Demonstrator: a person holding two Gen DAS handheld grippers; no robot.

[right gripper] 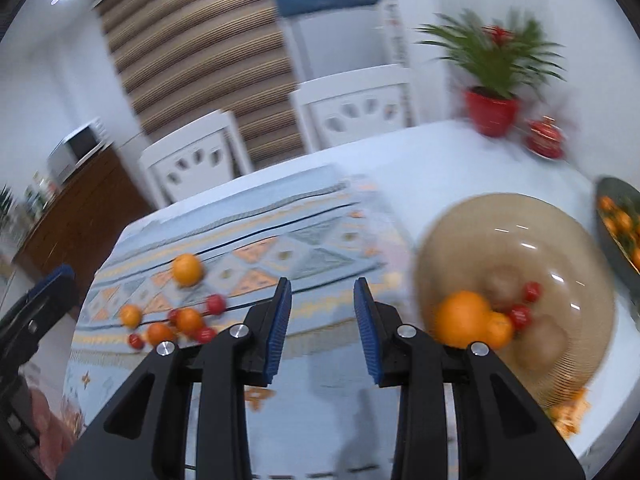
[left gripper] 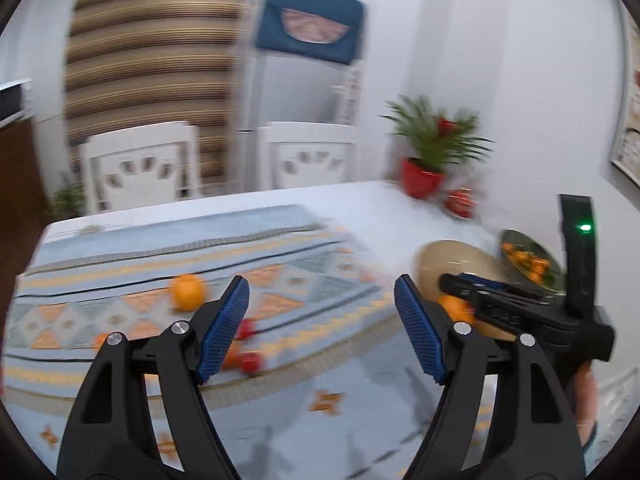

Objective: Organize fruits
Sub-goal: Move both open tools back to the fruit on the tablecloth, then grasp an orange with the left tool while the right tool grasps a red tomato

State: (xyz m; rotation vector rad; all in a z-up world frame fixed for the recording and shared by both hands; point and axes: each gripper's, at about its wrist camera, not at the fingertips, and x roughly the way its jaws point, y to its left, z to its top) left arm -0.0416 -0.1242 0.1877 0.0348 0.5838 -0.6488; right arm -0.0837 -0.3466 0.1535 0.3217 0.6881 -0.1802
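Observation:
My left gripper [left gripper: 322, 300] is open above the patterned tablecloth [left gripper: 280, 248], nothing between its blue pads. An orange [left gripper: 187, 292] lies ahead to the left, and small red fruits [left gripper: 250, 360] peek out beside the left finger. My right gripper [right gripper: 323, 312] is open and empty too, hovering over the cloth [right gripper: 280, 248]. To its right a beige glass bowl [right gripper: 560, 240] holds an orange [right gripper: 462, 318], a smaller orange fruit [right gripper: 500, 330] and red cherry-size fruits [right gripper: 520, 314]. Left of it lie a loose orange [right gripper: 187, 269] and a cluster of small orange and red fruits [right gripper: 180, 324].
A dark plate of orange fruit [right gripper: 618, 220] sits at the far right. A potted plant in a red pot [right gripper: 491, 110] and a red lidded dish [right gripper: 545, 138] stand at the table's back corner. Two white chairs [right gripper: 356, 108] face the far edge. The other gripper [left gripper: 520, 304] shows over the bowl [left gripper: 452, 256].

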